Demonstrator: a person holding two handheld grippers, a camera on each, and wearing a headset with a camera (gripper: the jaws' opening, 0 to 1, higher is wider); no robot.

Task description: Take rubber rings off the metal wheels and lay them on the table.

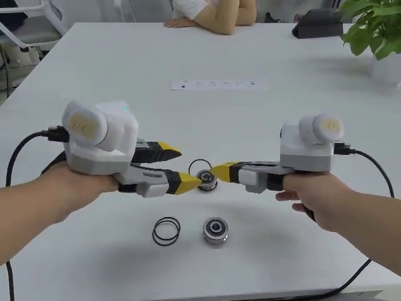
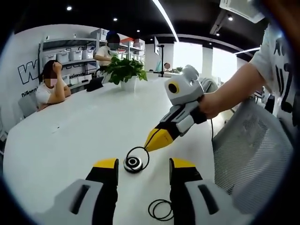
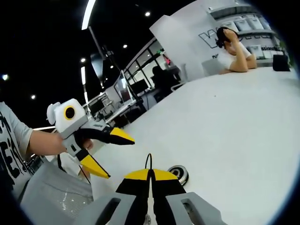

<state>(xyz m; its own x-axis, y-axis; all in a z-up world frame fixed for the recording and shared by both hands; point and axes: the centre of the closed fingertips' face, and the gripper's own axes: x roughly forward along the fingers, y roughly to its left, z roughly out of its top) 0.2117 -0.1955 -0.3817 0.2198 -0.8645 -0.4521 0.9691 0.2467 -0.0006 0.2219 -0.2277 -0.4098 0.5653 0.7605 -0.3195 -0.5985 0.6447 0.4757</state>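
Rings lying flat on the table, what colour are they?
Black. The rings show best in the head view, beside a metal wheel.

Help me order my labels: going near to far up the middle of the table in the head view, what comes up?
Nearest metal wheel → second metal wheel → white power strip → person's arm.

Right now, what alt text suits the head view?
Two handheld grippers meet at a metal wheel on a table: the right gripper pinches its rubber ring, the left gripper is open. Nearer lie loose rings and a second wheel.
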